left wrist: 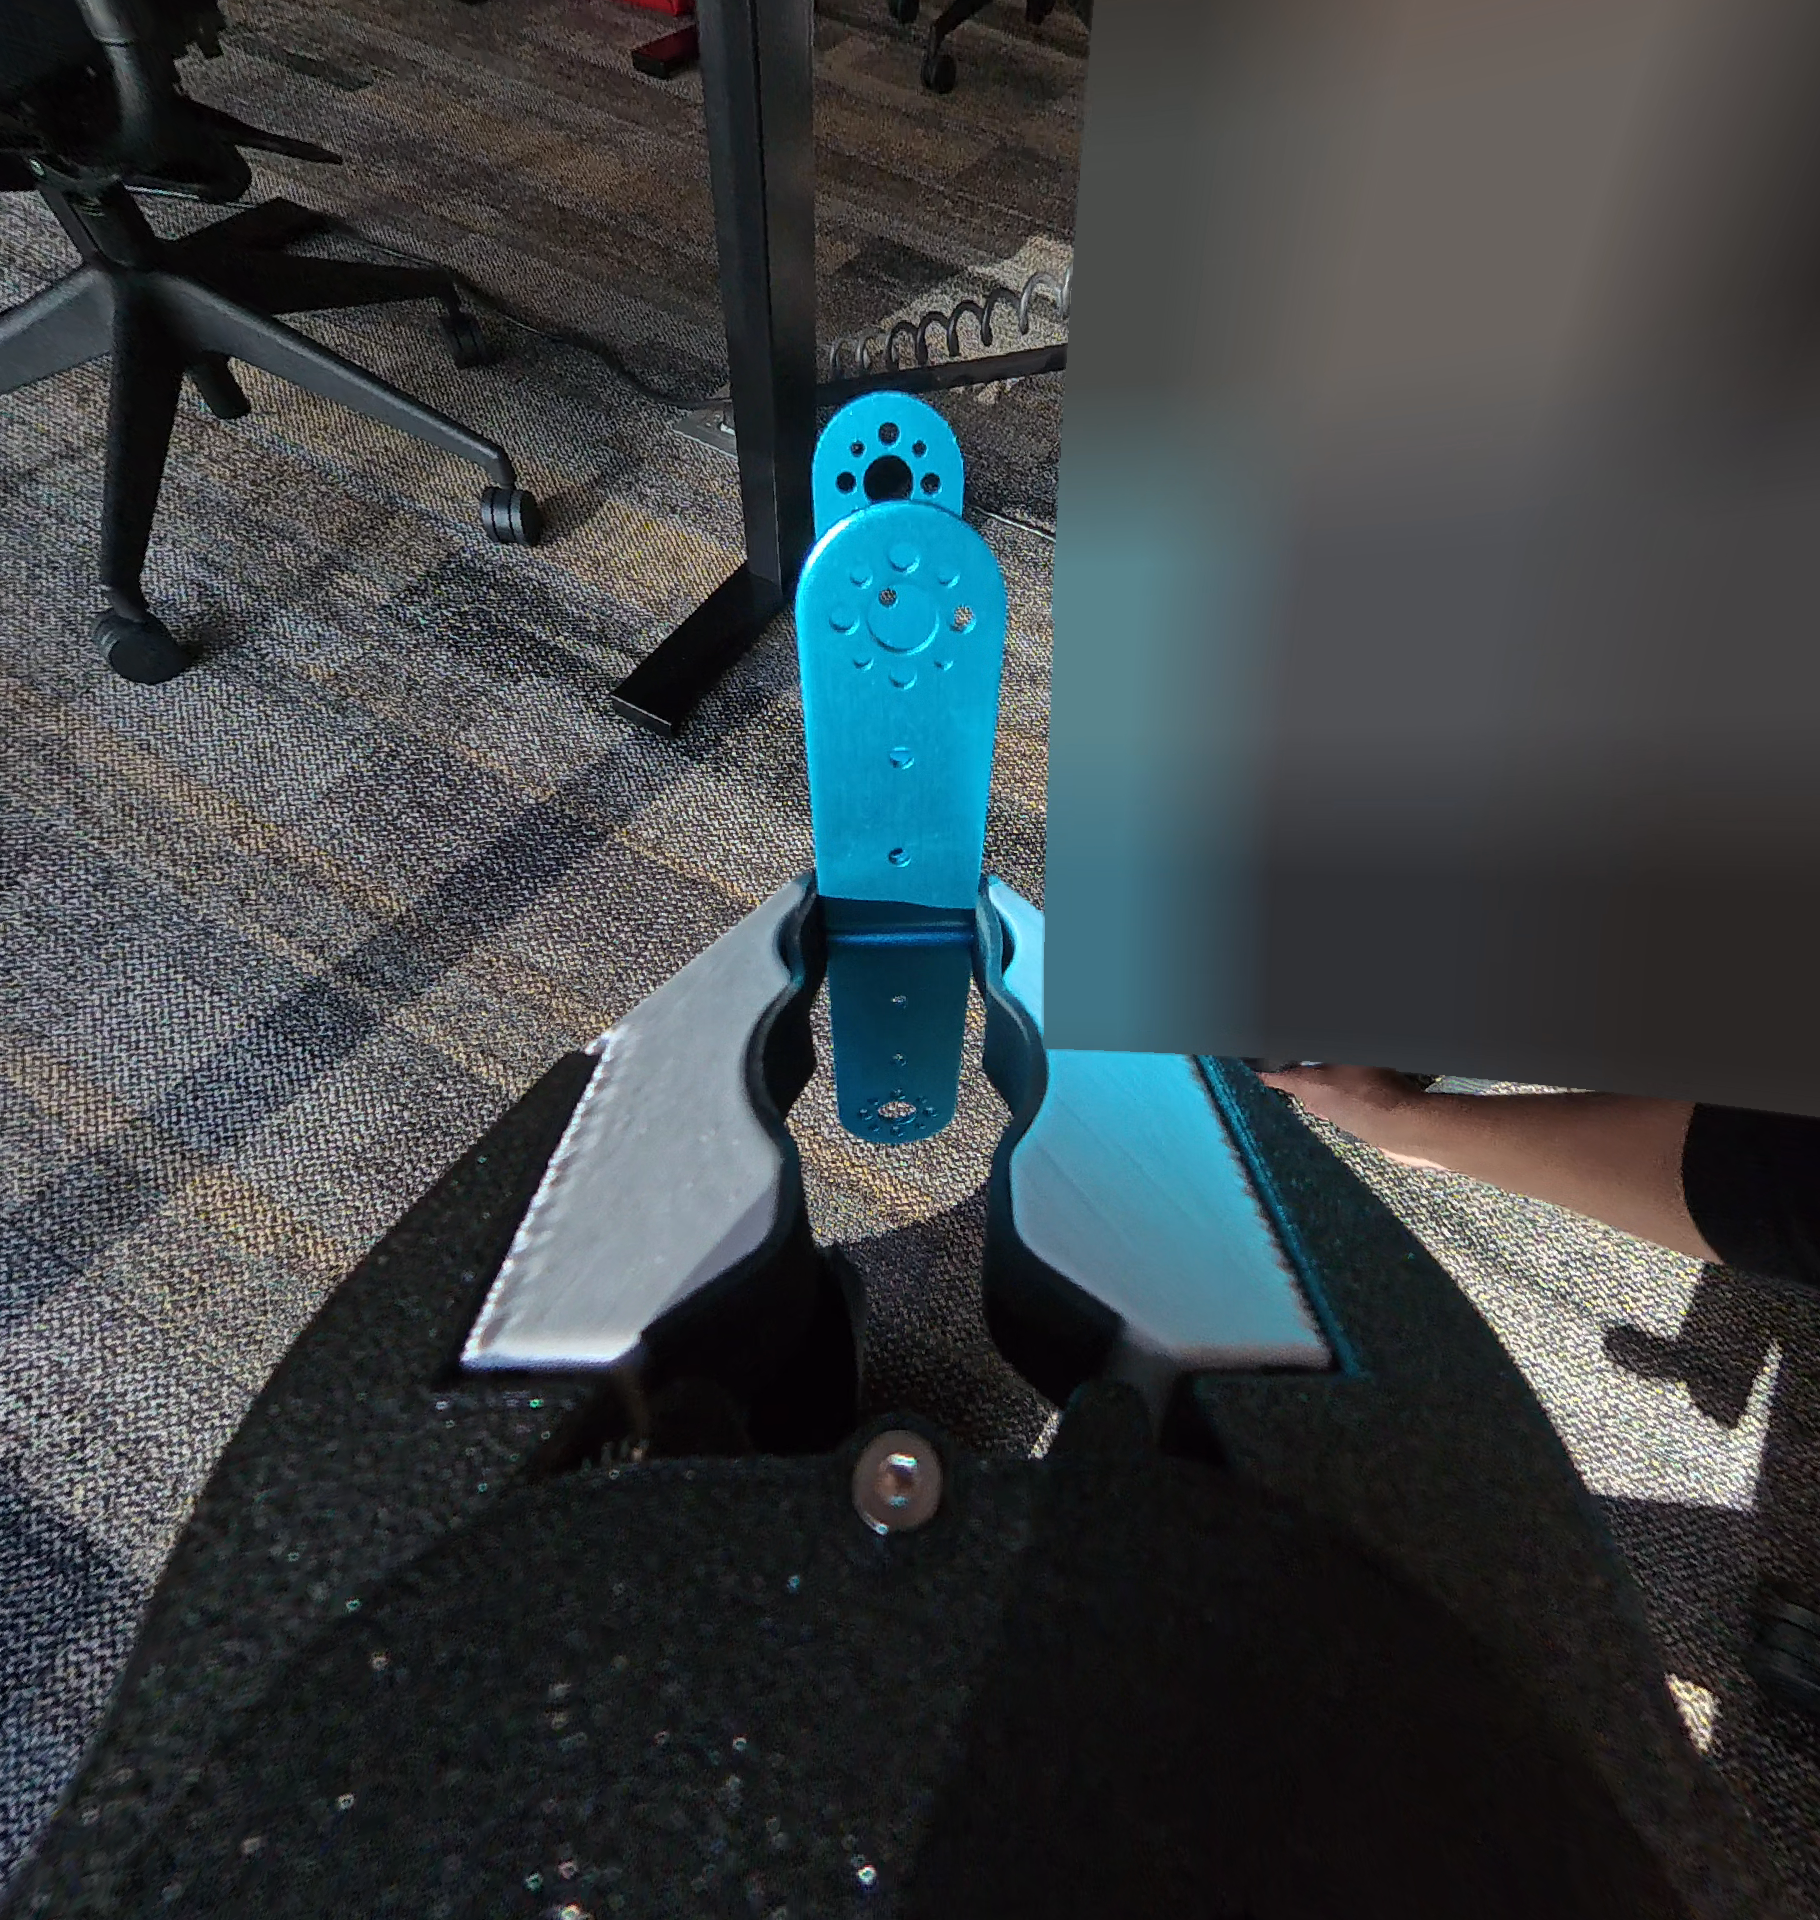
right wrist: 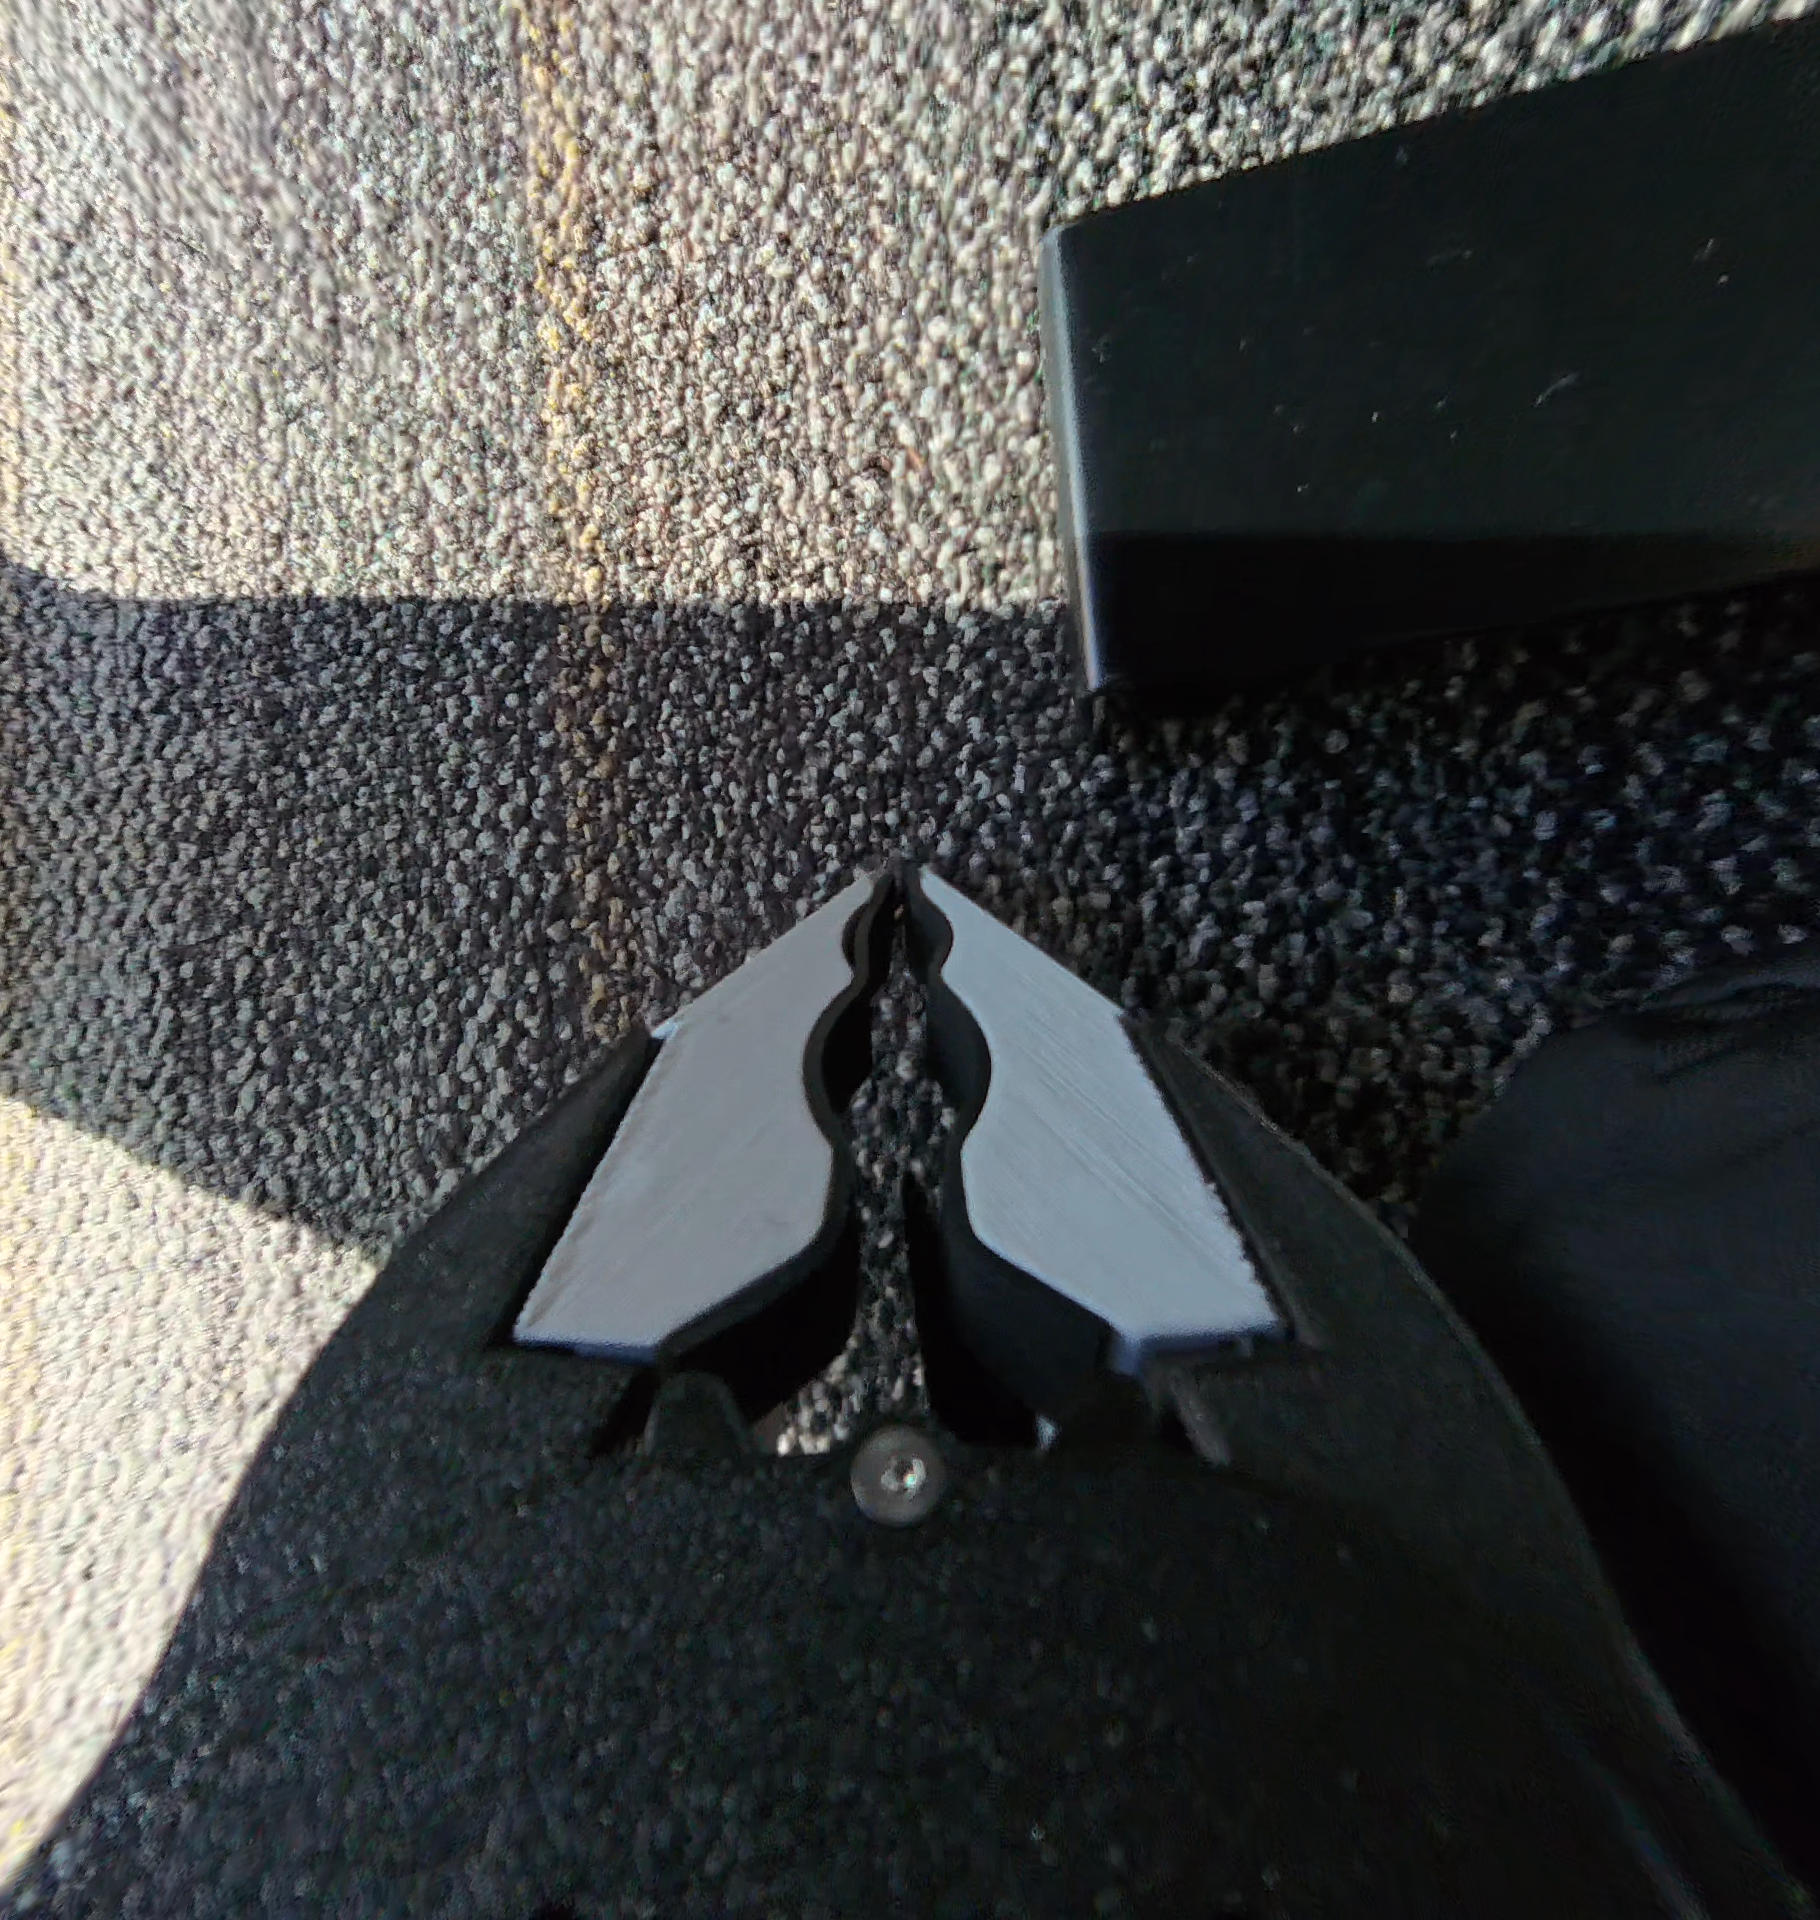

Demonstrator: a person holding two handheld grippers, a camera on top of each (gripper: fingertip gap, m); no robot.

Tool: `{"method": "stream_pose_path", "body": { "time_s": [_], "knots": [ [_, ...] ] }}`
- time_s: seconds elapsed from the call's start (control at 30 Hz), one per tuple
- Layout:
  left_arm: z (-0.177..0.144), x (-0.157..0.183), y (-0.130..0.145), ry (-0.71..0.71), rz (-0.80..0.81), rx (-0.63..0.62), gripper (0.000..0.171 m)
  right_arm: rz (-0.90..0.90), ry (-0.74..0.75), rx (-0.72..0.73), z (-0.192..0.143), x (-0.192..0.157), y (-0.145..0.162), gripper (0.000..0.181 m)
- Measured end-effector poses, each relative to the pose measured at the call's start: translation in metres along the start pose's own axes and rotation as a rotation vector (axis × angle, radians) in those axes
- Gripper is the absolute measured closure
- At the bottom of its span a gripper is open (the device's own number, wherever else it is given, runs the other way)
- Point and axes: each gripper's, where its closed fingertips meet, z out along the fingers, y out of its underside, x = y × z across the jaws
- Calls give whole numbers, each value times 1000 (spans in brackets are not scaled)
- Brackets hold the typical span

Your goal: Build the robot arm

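In the left wrist view my left gripper (left wrist: 901, 914) is shut on a blue metal bracket (left wrist: 895, 727) with several holes. Both pads press on its narrow edges near the bend. One rounded arm stands up in front of the fingertips, a second rounded end (left wrist: 890, 468) shows behind it, and a shorter arm (left wrist: 895, 1049) hangs down between the fingers. The bracket is held above the carpet. In the right wrist view my right gripper (right wrist: 901, 883) is shut, fingertips together, low over the speckled carpet (right wrist: 470, 416). I see nothing clearly between its pads.
A black desk foot (right wrist: 1457, 395) lies just ahead and to the right of the right gripper. The left wrist view shows a desk leg (left wrist: 755, 312), an office chair base (left wrist: 158, 312), a coiled cable (left wrist: 947, 332) and a person's arm (left wrist: 1508, 1143).
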Motion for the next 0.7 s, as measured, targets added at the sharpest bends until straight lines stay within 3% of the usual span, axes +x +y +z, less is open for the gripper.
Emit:
{"method": "stream_pose_path", "body": {
  "time_s": [0.23,0.3,0.53,0.7],
  "knots": [
    [0,0,0,4,3,-2,145,69,-101,-31,-5,-6,5,181],
    [0,-1,0,-2,10,-3,145,139,-172,38,-12,-16,-11,181],
    [8,2,22,-15,-50,-104,146,396,-644,338,-94,-131,-140,181],
    [6,4,31,-60,-101,-129,146,345,-923,428,-183,-245,-238,181]
  ]
}}
